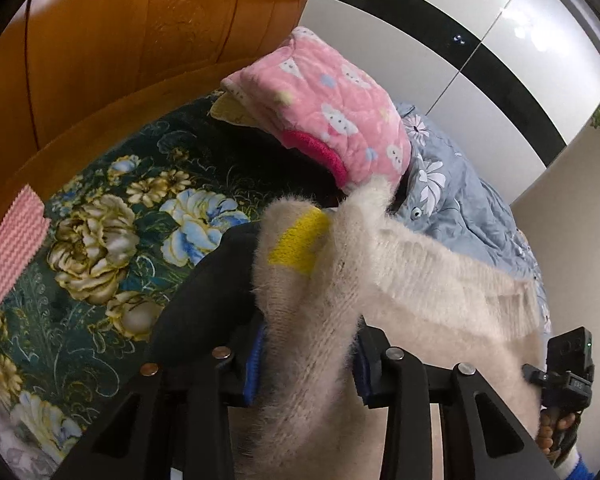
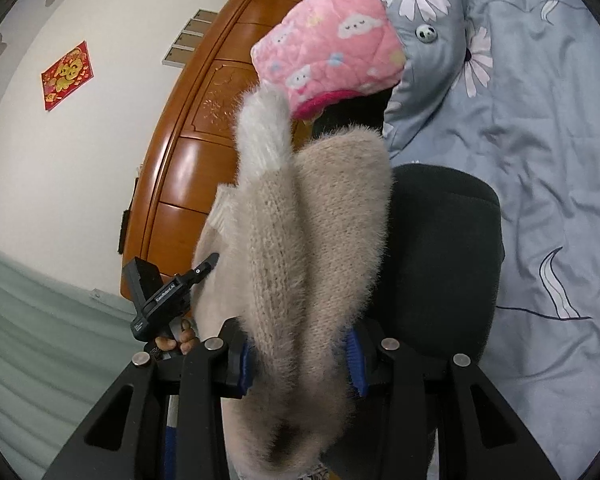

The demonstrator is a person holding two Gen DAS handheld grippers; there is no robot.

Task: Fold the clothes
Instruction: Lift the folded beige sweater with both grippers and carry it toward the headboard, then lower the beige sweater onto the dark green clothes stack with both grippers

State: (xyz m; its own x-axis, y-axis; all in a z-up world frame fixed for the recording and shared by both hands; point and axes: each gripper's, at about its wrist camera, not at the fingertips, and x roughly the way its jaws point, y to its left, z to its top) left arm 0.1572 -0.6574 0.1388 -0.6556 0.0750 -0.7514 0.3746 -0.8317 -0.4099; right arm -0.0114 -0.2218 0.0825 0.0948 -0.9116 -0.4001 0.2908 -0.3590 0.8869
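A fuzzy cream knit sweater [image 1: 380, 280] with a yellow patch [image 1: 296, 240] hangs lifted above the bed, stretched between both grippers. My left gripper [image 1: 308, 360] is shut on one bunched part of it. My right gripper [image 2: 300, 356] is shut on another thick fold of the sweater [image 2: 300, 240]. The right gripper also shows at the lower right of the left wrist view [image 1: 564, 368], and the left gripper shows at the lower left of the right wrist view [image 2: 168, 292]. A black garment [image 1: 208, 288] lies under the sweater.
A folded pink cloud-print blanket [image 1: 340, 108] lies on a blue-grey floral duvet [image 1: 460, 200]. A dark green floral bedspread [image 1: 100, 240] covers the bed. An orange wooden headboard [image 1: 140, 32] stands behind. A pink-and-white patterned cloth [image 1: 12, 240] lies at the left.
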